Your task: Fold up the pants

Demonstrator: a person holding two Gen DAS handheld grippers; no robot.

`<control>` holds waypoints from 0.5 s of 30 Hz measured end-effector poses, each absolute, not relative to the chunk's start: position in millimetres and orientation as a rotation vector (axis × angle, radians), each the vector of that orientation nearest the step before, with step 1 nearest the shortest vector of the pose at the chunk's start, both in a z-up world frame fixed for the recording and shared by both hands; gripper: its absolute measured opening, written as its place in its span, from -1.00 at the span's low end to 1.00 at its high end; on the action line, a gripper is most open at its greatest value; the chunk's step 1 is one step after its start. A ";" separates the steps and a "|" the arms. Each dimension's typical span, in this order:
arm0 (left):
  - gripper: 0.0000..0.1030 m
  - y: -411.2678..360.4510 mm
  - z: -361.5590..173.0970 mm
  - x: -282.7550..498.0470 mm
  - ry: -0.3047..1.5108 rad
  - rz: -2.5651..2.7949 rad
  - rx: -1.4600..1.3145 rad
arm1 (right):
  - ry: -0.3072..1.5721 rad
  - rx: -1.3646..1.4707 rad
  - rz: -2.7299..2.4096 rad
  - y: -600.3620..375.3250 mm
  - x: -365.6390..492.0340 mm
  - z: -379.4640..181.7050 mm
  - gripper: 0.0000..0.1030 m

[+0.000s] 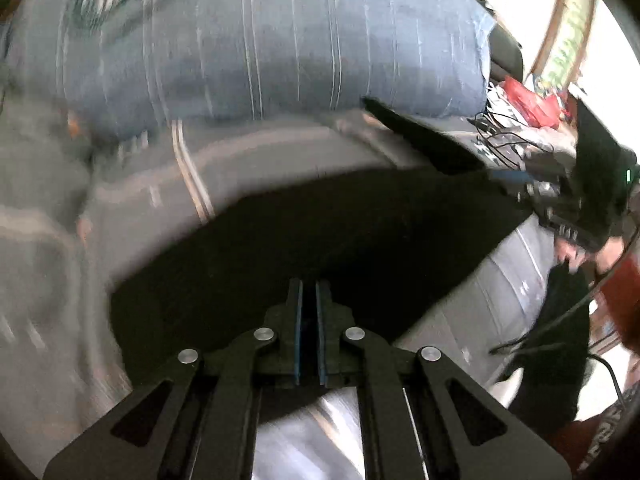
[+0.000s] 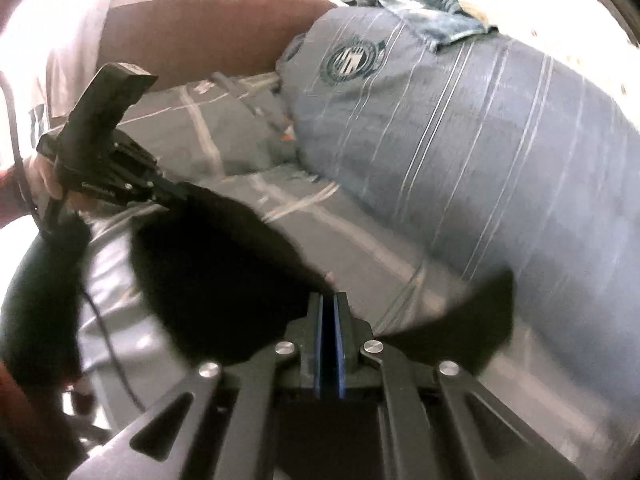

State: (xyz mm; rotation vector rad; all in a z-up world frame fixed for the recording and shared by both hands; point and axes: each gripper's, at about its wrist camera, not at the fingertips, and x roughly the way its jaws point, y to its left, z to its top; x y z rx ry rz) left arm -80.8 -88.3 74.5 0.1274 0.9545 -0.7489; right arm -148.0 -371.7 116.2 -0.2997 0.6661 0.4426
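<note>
Both views look down on a bed [image 1: 48, 264] covered in a grey sheet with pale stripes, and the black pants [image 1: 320, 232] lie spread across it, lifted where the two tools grip them. In the left wrist view the left tool [image 1: 308, 300] has its blue-lined fingers drawn narrow on the near edge of the dark cloth, and the fabric runs from there up and to the right, where the right tool [image 1: 496, 178] pinches another part of it. Only this view shows the clutter past the bed's right-hand edge: red items [image 1: 528, 100] and tangled black cables [image 1: 496, 136]. In the right wrist view the right tool [image 2: 330, 304] is likewise pressed narrow on the pants [image 2: 216, 280], with a flap of cloth jutting out to its right. Here the left tool [image 2: 176, 194] shows from the side, held by a hand [image 2: 40, 176], clamped on the cloth's far left part. This view alone shows the big blue striped pillow [image 2: 480, 152] with its round emblem clearly, a blue garment [image 2: 424, 12] on top of it, and a brown headboard [image 2: 200, 32] behind.
</note>
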 end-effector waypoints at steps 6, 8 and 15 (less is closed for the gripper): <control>-0.93 -54.0 43.9 -101.1 1.041 -0.677 -0.097 | 0.795 -0.170 0.409 -369.1 -177.7 63.4 -0.92; -0.93 -42.8 45.4 -101.3 1.033 -0.648 -0.111 | 0.792 -0.143 0.399 -371.6 -181.9 60.7 -0.92; -0.89 -15.7 66.4 -104.1 0.988 -0.580 -0.148 | 0.843 -0.083 0.369 -383.0 -182.4 58.8 -0.91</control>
